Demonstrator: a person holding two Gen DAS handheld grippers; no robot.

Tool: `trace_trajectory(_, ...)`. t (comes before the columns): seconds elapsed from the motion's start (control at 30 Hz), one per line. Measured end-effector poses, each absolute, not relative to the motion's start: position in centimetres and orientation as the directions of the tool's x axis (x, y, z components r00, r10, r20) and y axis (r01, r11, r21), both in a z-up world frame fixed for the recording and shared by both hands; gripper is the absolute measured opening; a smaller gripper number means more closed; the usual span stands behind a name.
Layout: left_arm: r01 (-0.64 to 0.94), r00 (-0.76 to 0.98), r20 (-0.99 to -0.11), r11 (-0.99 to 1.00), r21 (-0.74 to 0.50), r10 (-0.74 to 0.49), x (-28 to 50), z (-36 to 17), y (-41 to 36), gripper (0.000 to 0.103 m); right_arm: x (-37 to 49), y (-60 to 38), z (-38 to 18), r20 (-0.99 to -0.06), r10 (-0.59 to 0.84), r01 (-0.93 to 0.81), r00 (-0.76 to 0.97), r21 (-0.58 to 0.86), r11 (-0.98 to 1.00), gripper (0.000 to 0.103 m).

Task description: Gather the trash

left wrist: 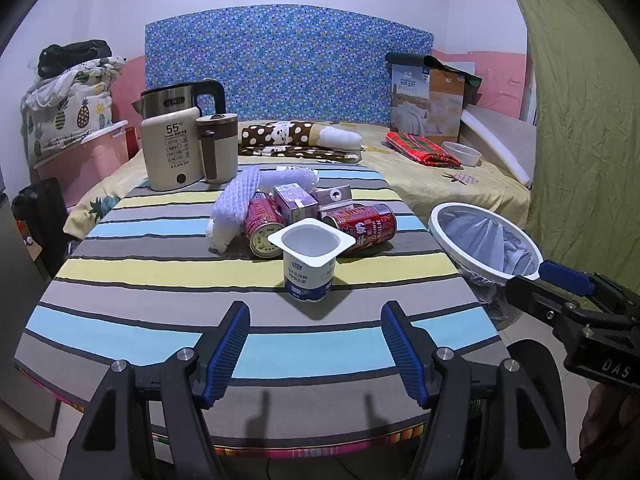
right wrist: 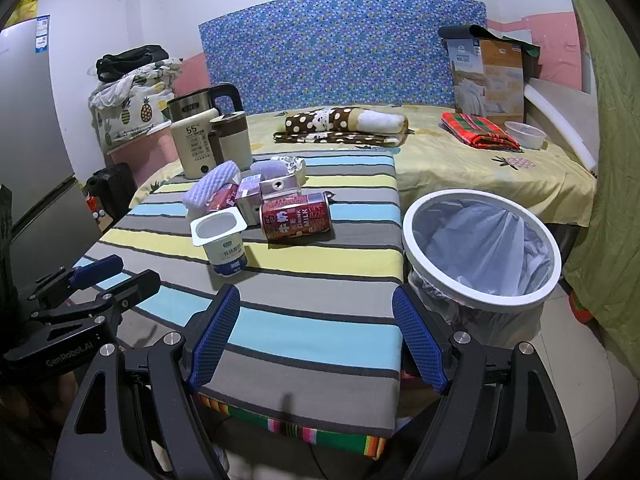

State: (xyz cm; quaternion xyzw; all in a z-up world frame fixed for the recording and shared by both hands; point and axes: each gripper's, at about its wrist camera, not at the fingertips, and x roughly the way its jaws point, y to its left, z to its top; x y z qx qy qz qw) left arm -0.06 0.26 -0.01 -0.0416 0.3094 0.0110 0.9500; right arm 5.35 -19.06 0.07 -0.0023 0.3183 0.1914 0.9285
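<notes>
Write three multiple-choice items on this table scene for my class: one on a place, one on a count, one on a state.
1. Where is the bin?
A. on the table
B. on the floor by the table's right edge
C. on the bed

2. How many red cans lie on the table?
A. one
B. two
C. four

3. How does the yogurt cup stand?
A. upright, open
B. tipped over
C. sealed

Answers:
1 B, it stands beside the striped cloth.
2 B, one can left, one can right.
3 A, its empty mouth faces up.
</notes>
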Motion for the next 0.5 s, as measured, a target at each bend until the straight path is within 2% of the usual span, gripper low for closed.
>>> trace_trajectory(0.5,-0.045,0.81,-0.587,0.996,-0.073,-0.006,-0.13,0.33,-0.05,0.068,5.19,-18.99,0.14,-0.589,0.353,-0.357,0.727,0.115,0.927,0.08)
